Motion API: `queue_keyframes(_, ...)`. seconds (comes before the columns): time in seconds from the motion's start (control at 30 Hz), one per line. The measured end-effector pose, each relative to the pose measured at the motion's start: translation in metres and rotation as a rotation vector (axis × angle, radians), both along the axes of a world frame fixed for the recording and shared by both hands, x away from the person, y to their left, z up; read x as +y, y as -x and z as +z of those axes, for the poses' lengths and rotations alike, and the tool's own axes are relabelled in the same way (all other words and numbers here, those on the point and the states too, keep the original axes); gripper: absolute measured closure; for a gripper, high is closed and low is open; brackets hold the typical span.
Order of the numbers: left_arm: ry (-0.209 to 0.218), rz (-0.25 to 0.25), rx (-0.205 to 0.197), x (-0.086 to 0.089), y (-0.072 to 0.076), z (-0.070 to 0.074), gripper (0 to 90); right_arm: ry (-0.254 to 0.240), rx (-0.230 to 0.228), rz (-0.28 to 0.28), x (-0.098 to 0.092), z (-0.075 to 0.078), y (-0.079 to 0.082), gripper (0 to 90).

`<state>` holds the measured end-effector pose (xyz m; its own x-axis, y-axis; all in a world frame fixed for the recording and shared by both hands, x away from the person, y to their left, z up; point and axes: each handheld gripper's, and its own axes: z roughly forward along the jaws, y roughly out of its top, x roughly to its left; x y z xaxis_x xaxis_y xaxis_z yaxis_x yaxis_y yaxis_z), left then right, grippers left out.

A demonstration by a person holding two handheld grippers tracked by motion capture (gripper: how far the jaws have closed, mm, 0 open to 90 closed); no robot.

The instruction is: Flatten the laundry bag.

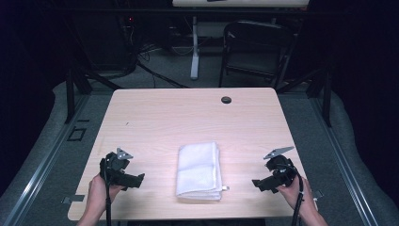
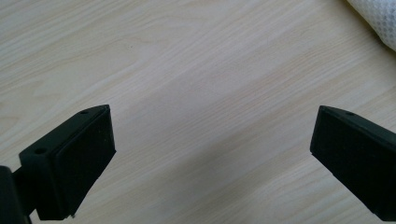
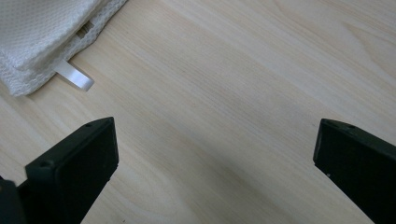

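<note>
A folded white towel (image 1: 199, 171) lies on the light wooden table (image 1: 188, 117), near the front edge and between the two hands. My left gripper (image 1: 139, 180) rests low at the front left, jaws open and pointing toward the towel, with bare wood between them. In the left gripper view a corner of the towel (image 2: 376, 21) shows at the top right, beyond my left gripper (image 2: 212, 154). My right gripper (image 1: 256, 184) sits at the front right, open and empty. In its own view my right gripper (image 3: 215, 158) faces the towel's corner (image 3: 42, 32) and its white loop tag (image 3: 74, 77).
A small dark round cap (image 1: 226, 100) sits near the table's far edge. Behind the table stand a dark folding chair (image 1: 254, 49) and a white desk leg (image 1: 194, 47). Metal rails run along the floor on both sides.
</note>
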<state>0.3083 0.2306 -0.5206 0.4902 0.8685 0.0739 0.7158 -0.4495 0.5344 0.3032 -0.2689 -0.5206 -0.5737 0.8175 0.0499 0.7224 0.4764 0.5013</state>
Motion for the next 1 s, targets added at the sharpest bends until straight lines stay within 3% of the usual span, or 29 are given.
queue_keyframes(0.2,0.044,0.015,0.003,0.0,0.001,0.002,0.0,0.015,0.007,0.015,0.002,0.0,0.001,0.0)
queue_keyframes(0.33,0.065,0.0,0.006,-0.004,0.003,0.005,0.0,0.009,0.013,0.02,0.002,0.0,0.002,0.0)
queue_keyframes(0.73,0.081,-0.037,0.005,-0.021,0.009,0.012,0.1,-0.003,0.017,0.024,0.003,0.001,0.0,0.0)
queue_keyframes(1.0,0.082,-0.101,0.009,-0.044,0.014,0.018,0.4,0.01,0.037,0.035,0.006,-0.001,0.0,0.0)
